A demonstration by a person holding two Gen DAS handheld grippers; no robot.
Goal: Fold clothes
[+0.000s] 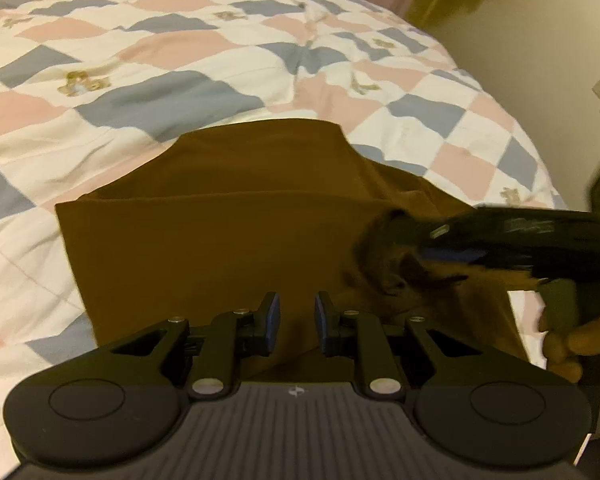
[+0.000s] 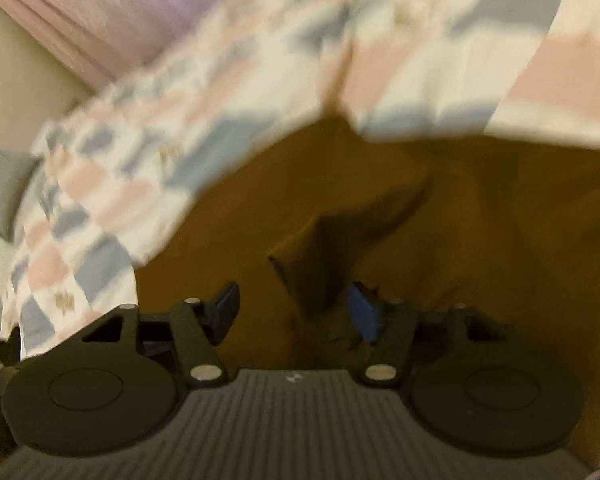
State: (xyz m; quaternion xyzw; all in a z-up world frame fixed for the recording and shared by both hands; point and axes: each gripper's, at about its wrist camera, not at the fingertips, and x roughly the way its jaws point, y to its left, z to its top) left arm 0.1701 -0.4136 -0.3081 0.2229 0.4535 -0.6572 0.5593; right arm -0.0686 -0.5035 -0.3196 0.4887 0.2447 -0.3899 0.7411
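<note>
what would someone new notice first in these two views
A flat brown cloth garment lies spread on the bed in front of the left gripper, whose jaws stand apart. Under it runs a quilt checked in pink, grey-blue and white. The right gripper, blurred, is open over a raised fold of the same cloth.

A checked quilt (image 1: 148,80) in pink, grey-blue and cream covers the bed, printed with small bears. A cream wall (image 1: 540,60) stands beside it, a lilac curtain (image 2: 100,12) behind.
</note>
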